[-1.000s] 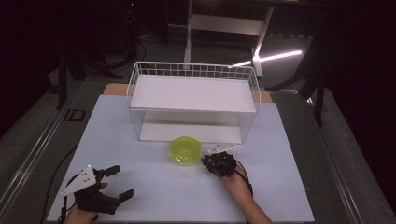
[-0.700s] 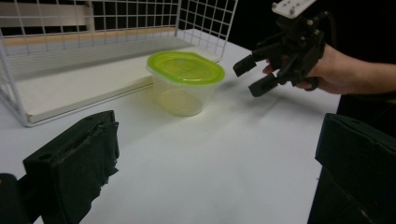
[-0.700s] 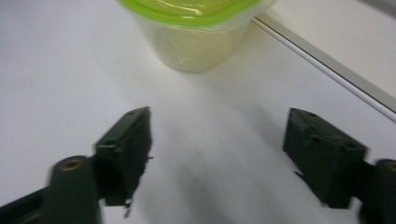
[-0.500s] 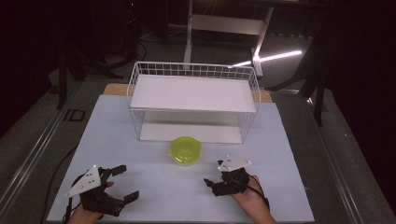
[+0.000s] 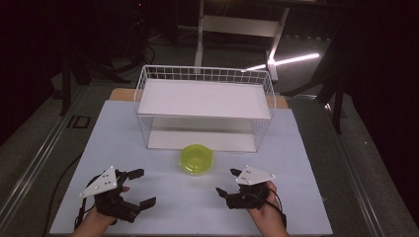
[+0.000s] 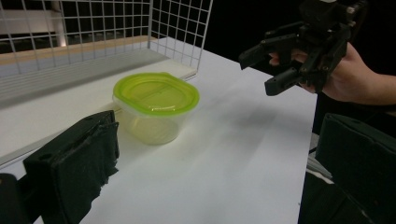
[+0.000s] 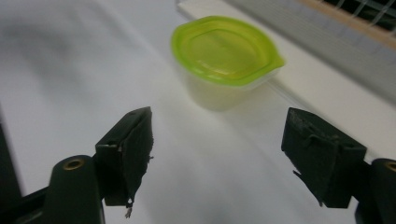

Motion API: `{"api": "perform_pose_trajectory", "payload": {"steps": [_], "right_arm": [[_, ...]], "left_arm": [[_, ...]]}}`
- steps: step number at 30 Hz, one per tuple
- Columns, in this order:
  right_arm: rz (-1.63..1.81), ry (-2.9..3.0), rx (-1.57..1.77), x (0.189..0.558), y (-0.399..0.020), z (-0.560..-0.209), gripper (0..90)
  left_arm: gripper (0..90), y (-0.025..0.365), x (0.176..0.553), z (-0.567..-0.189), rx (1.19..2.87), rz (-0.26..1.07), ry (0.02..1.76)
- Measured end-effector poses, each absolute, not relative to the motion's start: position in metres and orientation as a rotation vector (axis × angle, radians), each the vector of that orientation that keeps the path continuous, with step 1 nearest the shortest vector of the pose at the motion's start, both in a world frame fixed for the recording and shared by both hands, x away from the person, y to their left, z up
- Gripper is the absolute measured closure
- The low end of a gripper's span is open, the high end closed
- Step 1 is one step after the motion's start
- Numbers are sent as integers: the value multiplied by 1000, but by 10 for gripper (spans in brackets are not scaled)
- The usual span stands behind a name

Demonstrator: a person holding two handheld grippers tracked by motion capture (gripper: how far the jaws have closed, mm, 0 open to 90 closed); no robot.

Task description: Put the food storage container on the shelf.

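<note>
A clear round container with a lime-green lid [image 5: 195, 159] stands on the white table [image 5: 296, 148], just in front of the wire basket. My left gripper [image 5: 144, 186] rests open at the near left, pointing right toward the container and well short of it. My right gripper [image 5: 226, 181] is open at the near right, a short way from the container and pointing left. In the left gripper view the container [image 6: 156, 105] sits beyond the open left gripper [image 6: 222, 135], with the right gripper [image 6: 289, 51] farther off. The container [image 7: 226, 56] lies ahead of the empty right gripper [image 7: 219, 135].
A white wire basket [image 5: 205, 94] with a white shelf board stands at the back middle of the table. Its front wire wall [image 6: 93, 28] is close behind the container. Dark floor and stand legs surround the table.
My right gripper has drawn back from the container toward the near edge. The left gripper has shifted slightly right. The container has not moved.
</note>
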State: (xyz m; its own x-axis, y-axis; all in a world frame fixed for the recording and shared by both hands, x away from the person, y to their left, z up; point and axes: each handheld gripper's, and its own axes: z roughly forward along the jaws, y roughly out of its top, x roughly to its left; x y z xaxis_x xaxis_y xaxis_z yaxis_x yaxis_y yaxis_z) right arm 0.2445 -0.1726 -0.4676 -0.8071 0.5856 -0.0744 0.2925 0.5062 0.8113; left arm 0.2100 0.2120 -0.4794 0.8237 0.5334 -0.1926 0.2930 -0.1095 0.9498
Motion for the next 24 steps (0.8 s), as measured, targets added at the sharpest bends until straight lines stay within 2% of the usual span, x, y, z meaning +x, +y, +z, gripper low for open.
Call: {"api": "perform_pose_trajectory", "payload": {"steps": [2, 6, 15, 24], "right_arm": [[1189, 2392, 748, 243, -169, -466, 185], [1144, 2366, 736, 244, -163, -463, 155], [1228, 2301, 762, 255, -152, -449, 124], [1287, 2259, 952, 278, -146, -441, 121]], "left_arm": [[4, 208, 215, -477, 1721, 228, 650], [4, 200, 224, -472, 1734, 222, 680], [4, 186, 242, -459, 1769, 188, 747], [5, 181, 269, -454, 1771, 192, 800]]}}
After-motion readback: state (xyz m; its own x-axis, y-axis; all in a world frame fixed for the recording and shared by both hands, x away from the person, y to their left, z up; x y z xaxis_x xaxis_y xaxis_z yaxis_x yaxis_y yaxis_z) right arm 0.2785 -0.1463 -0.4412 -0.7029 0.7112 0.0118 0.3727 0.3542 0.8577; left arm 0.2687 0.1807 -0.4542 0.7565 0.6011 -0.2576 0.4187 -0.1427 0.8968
